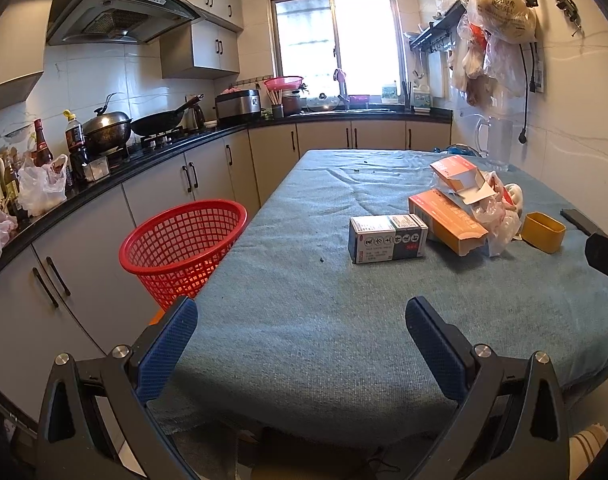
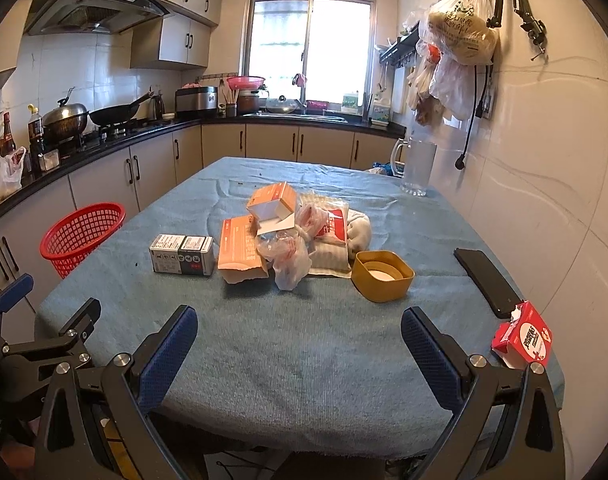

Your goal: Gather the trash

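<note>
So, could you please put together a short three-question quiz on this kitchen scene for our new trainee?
1. True or false: the red basket stands on the table.
2. Which item lies nearest the grey-white box?
A. the orange box
B. the black phone
C. the glass pitcher
3. Fill in: both the left gripper and the right gripper are ____ and hold nothing.

Key
1. False: it stands beside the table, at its left edge.
2. A
3. open
</note>
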`<state>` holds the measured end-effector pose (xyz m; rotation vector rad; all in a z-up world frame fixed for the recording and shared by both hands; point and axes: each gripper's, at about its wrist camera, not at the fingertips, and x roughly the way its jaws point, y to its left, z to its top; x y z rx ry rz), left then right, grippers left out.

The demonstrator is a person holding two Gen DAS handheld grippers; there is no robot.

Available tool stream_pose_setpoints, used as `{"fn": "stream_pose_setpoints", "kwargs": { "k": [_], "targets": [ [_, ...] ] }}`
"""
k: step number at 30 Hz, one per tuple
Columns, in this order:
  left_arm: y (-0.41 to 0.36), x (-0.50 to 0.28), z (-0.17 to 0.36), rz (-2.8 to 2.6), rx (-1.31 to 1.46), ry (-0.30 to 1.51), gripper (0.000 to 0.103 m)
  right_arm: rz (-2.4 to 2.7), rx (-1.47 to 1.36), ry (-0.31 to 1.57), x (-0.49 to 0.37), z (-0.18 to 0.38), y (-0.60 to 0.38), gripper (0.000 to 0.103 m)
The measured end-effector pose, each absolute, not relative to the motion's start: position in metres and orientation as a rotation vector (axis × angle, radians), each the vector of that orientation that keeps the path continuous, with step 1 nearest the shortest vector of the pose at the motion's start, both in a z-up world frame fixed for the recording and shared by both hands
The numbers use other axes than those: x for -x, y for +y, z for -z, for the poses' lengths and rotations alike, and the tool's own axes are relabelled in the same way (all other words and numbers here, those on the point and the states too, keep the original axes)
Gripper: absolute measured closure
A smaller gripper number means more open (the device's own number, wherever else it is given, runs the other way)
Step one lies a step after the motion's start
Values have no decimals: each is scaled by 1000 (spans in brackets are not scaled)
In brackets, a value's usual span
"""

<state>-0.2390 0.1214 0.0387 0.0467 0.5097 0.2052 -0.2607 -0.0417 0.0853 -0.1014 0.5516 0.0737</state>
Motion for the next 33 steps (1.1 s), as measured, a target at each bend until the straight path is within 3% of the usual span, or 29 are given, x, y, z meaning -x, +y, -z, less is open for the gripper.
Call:
{"fn": "stream_pose_setpoints", "kwargs": {
  "k": [25, 33],
  "targets": [
    [114, 230, -33, -168, -69, 539, 0, -84, 77, 606, 250, -73, -51, 0],
    [135, 180, -46, 2, -24, 650, 0, -166, -41, 672, 225, -77, -94, 4]
  ]
}}
